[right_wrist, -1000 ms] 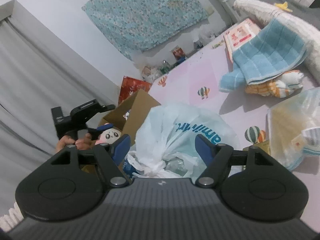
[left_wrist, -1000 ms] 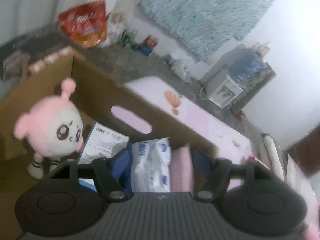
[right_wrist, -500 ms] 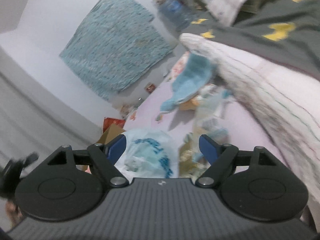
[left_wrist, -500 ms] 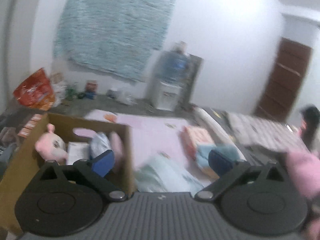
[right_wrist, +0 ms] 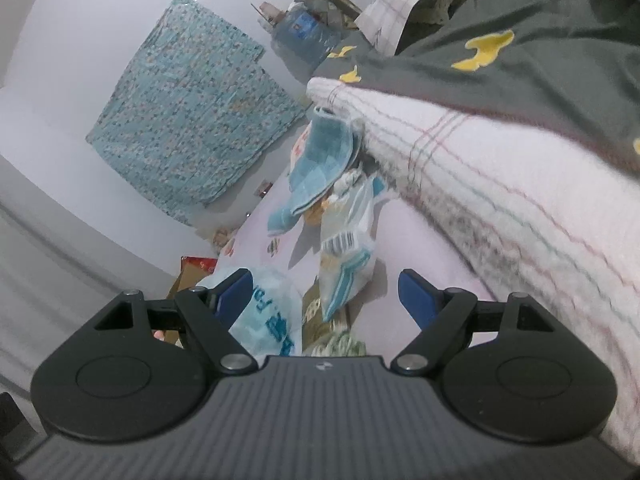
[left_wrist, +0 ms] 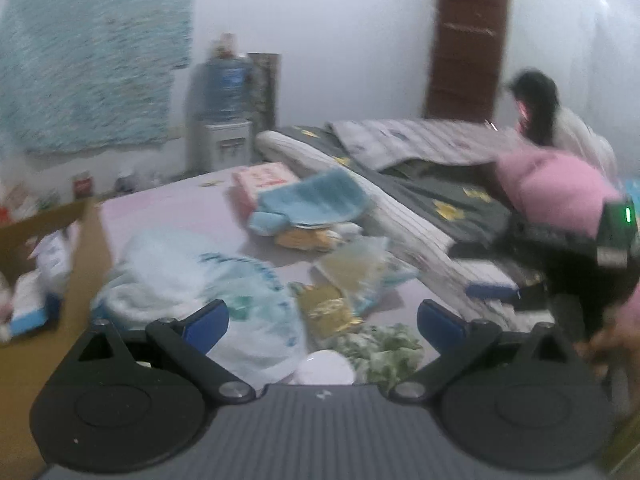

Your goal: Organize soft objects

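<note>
On the bed sheet (left_wrist: 168,204) a box (left_wrist: 86,256) stands at the left, with a plastic bag (left_wrist: 224,280) just beside it to the right. Behind the bag a towel (left_wrist: 316,196) lies over a plush toy (left_wrist: 308,236), and a packet (left_wrist: 352,264) lies before them. A rolled blanket (right_wrist: 500,184) runs along the right, a quilt (right_wrist: 520,64) behind it.
</note>
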`<state>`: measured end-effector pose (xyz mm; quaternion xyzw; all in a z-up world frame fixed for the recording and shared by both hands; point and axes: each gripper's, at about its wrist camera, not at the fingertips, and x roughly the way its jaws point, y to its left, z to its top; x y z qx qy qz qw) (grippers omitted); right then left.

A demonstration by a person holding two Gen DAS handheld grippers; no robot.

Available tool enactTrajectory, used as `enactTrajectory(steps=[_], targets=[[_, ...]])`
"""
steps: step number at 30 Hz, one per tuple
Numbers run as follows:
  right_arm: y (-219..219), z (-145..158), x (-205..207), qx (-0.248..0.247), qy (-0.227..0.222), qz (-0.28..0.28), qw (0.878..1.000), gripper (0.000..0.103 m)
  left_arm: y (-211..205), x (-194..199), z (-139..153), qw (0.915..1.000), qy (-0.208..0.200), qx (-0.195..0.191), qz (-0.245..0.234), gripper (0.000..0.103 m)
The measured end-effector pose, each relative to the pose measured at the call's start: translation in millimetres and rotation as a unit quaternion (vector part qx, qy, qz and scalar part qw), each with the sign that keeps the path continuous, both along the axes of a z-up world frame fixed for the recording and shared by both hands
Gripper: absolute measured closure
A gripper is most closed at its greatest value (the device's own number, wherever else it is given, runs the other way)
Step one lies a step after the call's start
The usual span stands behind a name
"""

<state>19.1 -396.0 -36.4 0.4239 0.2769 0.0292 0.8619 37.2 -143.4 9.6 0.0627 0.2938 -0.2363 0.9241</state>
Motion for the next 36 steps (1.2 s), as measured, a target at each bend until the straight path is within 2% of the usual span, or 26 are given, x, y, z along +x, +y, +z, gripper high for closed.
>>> enactTrajectory(steps=[3,6,8,10,12,13,14,15,17,20,24,28,33,36], targets=[[-3,7,22,-0.021,0.005,0.017,1.000,0.023,-25,16,-16,0.9995,0.021,0.008,-0.022,0.002],[7,19,53,-0.083,0.017,0.049,0.995,0.023,-44,32,-34,0.9990,0.041,0.004,-0.020,0.005],[17,24,73,-0.134,0.030,0.068,0.988,0.023,-53,39,-47,0.9985,0.053,0.010,-0.007,0.016],[26,23,93,-0.179,0.045,0.088,0.979,0.023,-54,43,-55,0.9978,0.067,0.005,-0.004,0.020],[34,14,112,-0.213,0.066,0.107,0.969,0.023,-52,43,-59,0.9971,0.076,-0.001,-0.001,0.021],[38,6,119,-0.228,0.079,0.119,0.963,0.028,-49,41,-60,0.9972,0.075,-0.001,0.000,0.021],[40,-2,124,-0.240,0.092,0.124,0.958,0.042,-46,39,-59,0.9974,0.072,0.002,0.001,0.021],[40,-11,127,-0.244,0.106,0.128,0.955,0.046,-42,36,-57,0.9978,0.066,0.007,0.002,0.021],[39,-17,126,-0.240,0.092,0.135,0.957,0.061,-35,29,-52,0.9985,0.054,0.012,0.004,0.021],[31,-15,122,-0.200,0.091,0.125,0.967,0.070,-20,18,-46,0.9990,0.043,0.014,0.006,0.021],[16,-4,108,-0.161,0.067,0.091,0.980,0.077,0,5,-40,0.9992,0.040,0.005,0.005,0.020],[11,24,78,-0.147,0.029,0.072,0.986,0.078,28,-12,-37,0.9986,0.051,-0.009,0.007,0.018],[33,56,33,-0.093,-0.026,0.127,0.987,0.078,71,-27,-36,0.9946,0.091,-0.047,0.019,0.014],[65,57,17,-0.045,-0.032,0.196,0.979,0.078,96,-36,-37,0.9915,0.111,-0.060,0.033,0.014]])
